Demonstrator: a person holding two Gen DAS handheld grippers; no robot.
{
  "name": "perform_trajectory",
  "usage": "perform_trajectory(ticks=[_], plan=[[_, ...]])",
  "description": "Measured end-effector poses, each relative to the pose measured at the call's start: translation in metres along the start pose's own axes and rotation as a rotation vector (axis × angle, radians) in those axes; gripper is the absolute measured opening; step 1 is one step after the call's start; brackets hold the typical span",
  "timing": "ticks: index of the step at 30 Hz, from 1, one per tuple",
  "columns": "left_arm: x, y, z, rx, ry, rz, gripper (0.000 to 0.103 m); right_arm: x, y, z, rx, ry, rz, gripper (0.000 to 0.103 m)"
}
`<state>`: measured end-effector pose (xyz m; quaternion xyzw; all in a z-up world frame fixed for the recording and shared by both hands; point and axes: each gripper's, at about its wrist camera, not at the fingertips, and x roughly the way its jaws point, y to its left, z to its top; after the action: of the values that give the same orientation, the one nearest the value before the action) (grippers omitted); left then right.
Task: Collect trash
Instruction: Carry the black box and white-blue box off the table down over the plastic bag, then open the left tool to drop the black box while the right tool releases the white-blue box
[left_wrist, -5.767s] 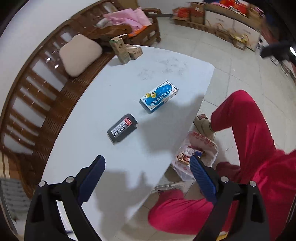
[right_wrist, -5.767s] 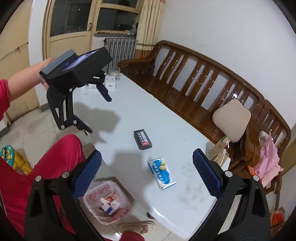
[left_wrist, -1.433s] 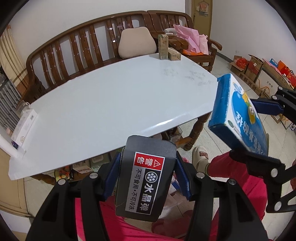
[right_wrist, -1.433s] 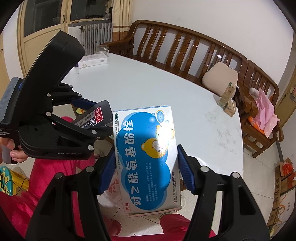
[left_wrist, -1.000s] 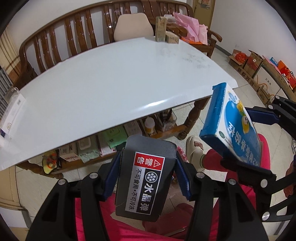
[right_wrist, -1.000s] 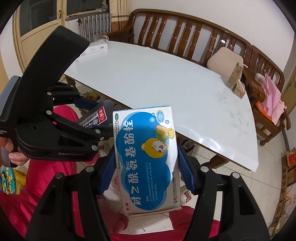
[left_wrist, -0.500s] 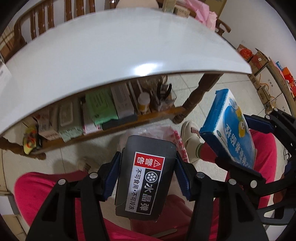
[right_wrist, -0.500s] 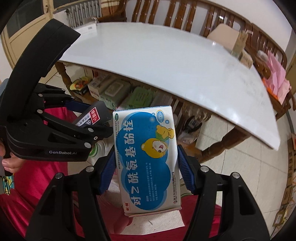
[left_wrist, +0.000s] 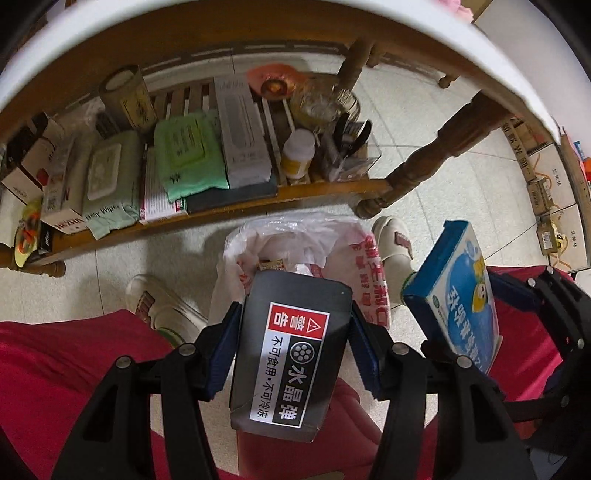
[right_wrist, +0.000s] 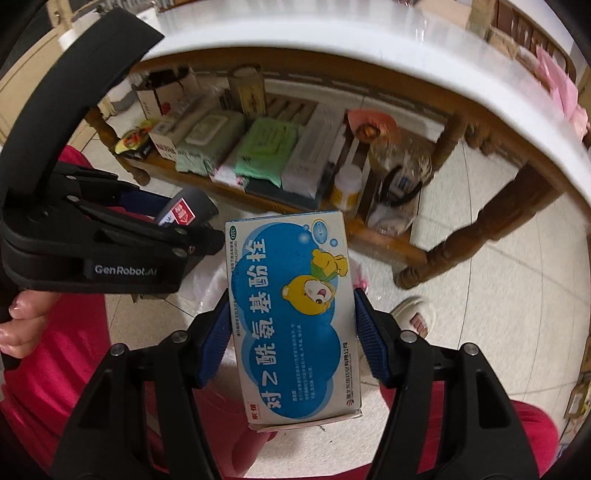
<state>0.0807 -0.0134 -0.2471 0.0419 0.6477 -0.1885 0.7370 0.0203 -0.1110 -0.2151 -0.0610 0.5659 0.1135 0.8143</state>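
Left gripper (left_wrist: 293, 347) clamped on dark box (left_wrist: 291, 354), above trash bag (left_wrist: 295, 240). Right gripper (right_wrist: 291, 332) clamped on blue box (right_wrist: 291, 317), beside bag; off-centre release would likely miss the bag's slack rim.

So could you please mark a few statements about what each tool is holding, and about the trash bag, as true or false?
1. The left tool is clamped on a dark grey box with a red warning label. True.
2. The right tool is open and holds nothing. False: it grips a blue and white medicine box.
3. The white plastic trash bag sits on the floor, open. True.
4. The dark grey box is already inside the bag. False: it is held above it.
5. The shelf under the table holds nothing. False: packets, boxes and a bottle lie there.
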Motion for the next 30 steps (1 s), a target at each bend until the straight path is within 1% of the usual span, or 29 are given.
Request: perform_trajectory(ticks=[6, 12, 20, 21, 24, 27, 30], plan=[[0.035, 0.004, 0.007, -0.03, 0.059, -0.009, 0.055, 0.038, -0.006, -0.01, 0.054, 0.074, 0.004, 0.062], [0.071, 0.012, 0.017, -0.084, 0.128, -0.023, 0.055, 0.073, -0.011, -0.015, 0.101, 0.139, 0.015, 0.062], [0.115, 0.024, 0.025, -0.157, 0.213, -0.043, 0.053, 0.119, -0.017, -0.02, 0.193, 0.218, 0.066, 0.062], [0.121, 0.026, 0.026, -0.162, 0.223, -0.039, 0.051, 0.123, -0.016, -0.02, 0.197, 0.225, 0.066, 0.062], [0.137, 0.029, 0.027, -0.171, 0.256, -0.024, 0.05, 0.14, -0.017, -0.024, 0.202, 0.255, 0.058, 0.062], [0.146, 0.033, 0.027, -0.183, 0.284, -0.014, 0.05, 0.157, -0.019, -0.028, 0.217, 0.3, 0.083, 0.062], [0.151, 0.034, 0.029, -0.181, 0.291, -0.008, 0.051, 0.168, -0.017, -0.03, 0.2, 0.319, 0.071, 0.062]])
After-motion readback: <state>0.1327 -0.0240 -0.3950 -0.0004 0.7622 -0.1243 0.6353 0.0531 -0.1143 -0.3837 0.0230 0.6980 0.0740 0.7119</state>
